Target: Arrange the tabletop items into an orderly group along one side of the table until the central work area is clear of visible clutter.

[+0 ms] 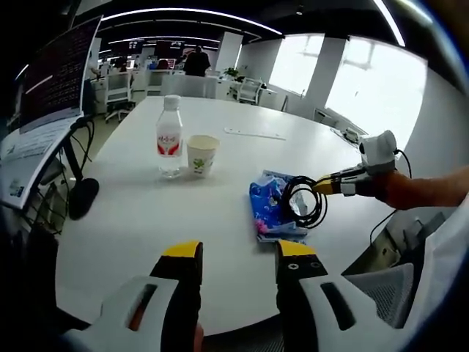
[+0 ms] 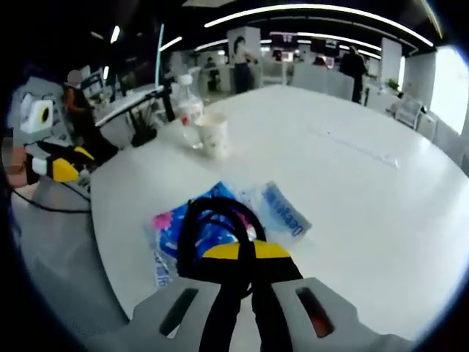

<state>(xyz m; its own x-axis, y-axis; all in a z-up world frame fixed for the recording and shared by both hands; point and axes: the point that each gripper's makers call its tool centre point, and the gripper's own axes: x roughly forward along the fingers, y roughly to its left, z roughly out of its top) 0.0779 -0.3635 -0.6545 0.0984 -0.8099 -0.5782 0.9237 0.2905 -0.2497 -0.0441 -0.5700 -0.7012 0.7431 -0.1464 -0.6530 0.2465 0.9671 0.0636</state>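
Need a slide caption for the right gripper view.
Right gripper shut on a black cable above a blue packet; bottle and paper cup beyond.

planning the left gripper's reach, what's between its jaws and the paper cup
Only bare white table in the left gripper view. The left gripper hangs open at the near edge, the cup farther in beside the bottle.

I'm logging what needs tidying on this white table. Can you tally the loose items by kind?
Water bottle: 1
Paper cup: 1
Blue plastic packet: 1
Black cable coil: 1, held by the right gripper
Long thin strip: 1, too small to identify
Total: 5
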